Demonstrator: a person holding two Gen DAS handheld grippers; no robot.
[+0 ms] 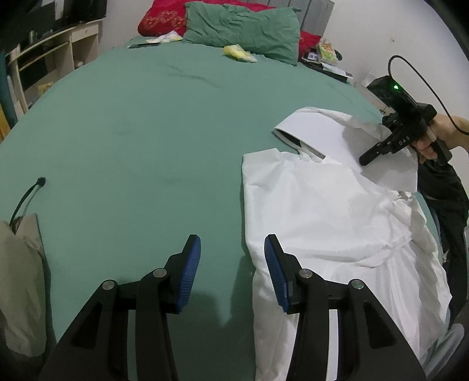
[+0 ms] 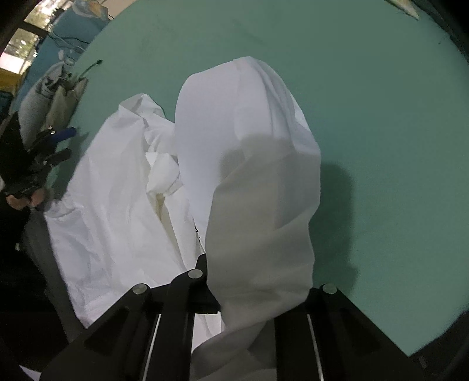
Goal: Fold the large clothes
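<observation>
My right fingers [image 2: 234, 278] are pinched on a sleeve [image 2: 258, 205] of the white garment [image 1: 316, 211]. The cloth drapes over them and hides both tips, and in my left camera I can see that black tool biting into the white fabric at the garment's far right side. The sleeve hangs straight ahead of my right fingers as a long lifted tube, its length running away from me. Its far end arches over the green bed [image 2: 381, 117] and its near end spills down between the tool's arms.

The next fold turns on this: the body of the garment lies to the left of my right fingers, flat and wrinkled, so I judge the sleeve has to swing leftward across it. Nothing sits in that path but the garment's own rumpled middle.

My left fingers [image 1: 233, 272] stand half open with nothing between the blue pads [image 1: 192, 269]. They hover over the bed right at the garment's left edge, the right pad over the white cloth and the left over bare sheet. From there the garment stretches ahead and to the right, collar [image 1: 304, 137] at the far end.

A beige bag [image 1: 20, 278] lies left of my left fingers, well clear. Farther off sit a green pillow [image 1: 243, 29], a red one [image 1: 164, 17] and some yellow clutter [image 1: 239, 54].
</observation>
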